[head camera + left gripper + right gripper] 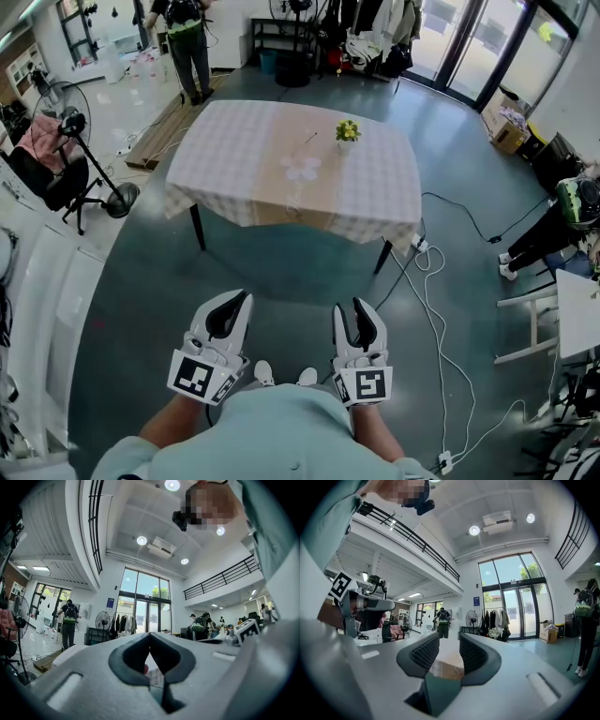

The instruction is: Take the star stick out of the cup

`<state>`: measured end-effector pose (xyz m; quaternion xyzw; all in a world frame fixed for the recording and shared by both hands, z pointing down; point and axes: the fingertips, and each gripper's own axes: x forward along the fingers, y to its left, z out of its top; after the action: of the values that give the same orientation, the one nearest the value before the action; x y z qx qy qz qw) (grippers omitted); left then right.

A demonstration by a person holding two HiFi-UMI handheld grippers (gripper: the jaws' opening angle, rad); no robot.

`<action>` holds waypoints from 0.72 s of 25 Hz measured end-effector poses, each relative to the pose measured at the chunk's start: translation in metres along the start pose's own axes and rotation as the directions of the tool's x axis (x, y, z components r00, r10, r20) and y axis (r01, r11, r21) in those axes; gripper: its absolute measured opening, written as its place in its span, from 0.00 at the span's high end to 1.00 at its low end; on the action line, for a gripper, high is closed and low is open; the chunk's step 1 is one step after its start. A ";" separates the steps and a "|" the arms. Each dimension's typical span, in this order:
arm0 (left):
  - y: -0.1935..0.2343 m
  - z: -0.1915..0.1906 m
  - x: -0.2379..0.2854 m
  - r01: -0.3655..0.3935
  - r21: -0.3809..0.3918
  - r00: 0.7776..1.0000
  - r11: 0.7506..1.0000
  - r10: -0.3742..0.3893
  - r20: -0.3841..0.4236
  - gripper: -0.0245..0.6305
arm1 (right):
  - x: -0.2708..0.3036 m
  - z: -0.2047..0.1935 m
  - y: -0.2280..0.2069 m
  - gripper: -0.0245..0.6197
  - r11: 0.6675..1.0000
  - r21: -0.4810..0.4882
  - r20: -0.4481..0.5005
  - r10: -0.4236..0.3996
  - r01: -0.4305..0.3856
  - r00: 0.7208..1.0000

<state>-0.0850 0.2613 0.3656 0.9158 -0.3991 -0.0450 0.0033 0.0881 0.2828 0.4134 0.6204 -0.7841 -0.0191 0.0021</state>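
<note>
A small cup [346, 145] stands on the far right part of a table with a checked cloth [234, 159], a few steps ahead of me. A yellow-green star stick [348, 128] stands up out of it. Both grippers are held low and close to my body, far short of the table. The left gripper [240, 296] has its jaw tips touching and nothing between them; in its own view the left gripper [150, 637] also looks shut. The right gripper [352, 306] is open and empty. A clear gap shows at the right gripper [449, 641], with the tabletop [447, 663] beyond it.
A white flower-shaped piece [302, 169] and a thin stick [309, 139] lie on the cloth. A standing fan [73, 127] is at the left. White cables [436, 309] run over the floor to the right of the table. A person [187, 37] stands at the back.
</note>
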 end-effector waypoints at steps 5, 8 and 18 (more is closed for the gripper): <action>0.001 0.000 0.000 -0.001 -0.001 1.000 1.000 0.001 -0.001 0.96 | 0.001 0.001 -0.001 0.73 1.000 0.001 0.003 -0.008 0.008 1.000; 0.003 0.001 -0.003 -0.002 -0.002 1.000 1.000 0.002 0.001 0.96 | 0.001 0.001 0.002 0.73 1.000 0.001 0.001 -0.007 0.007 1.000; 0.010 -0.001 -0.004 -0.002 -0.007 1.000 1.000 0.002 0.001 0.96 | 0.006 0.002 0.006 0.73 1.000 -0.005 0.003 -0.013 0.013 1.000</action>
<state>-0.0945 0.2574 0.3674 0.9154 -0.3998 -0.0470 0.0063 0.0812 0.2786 0.4112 0.6253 -0.7801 -0.0218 0.0023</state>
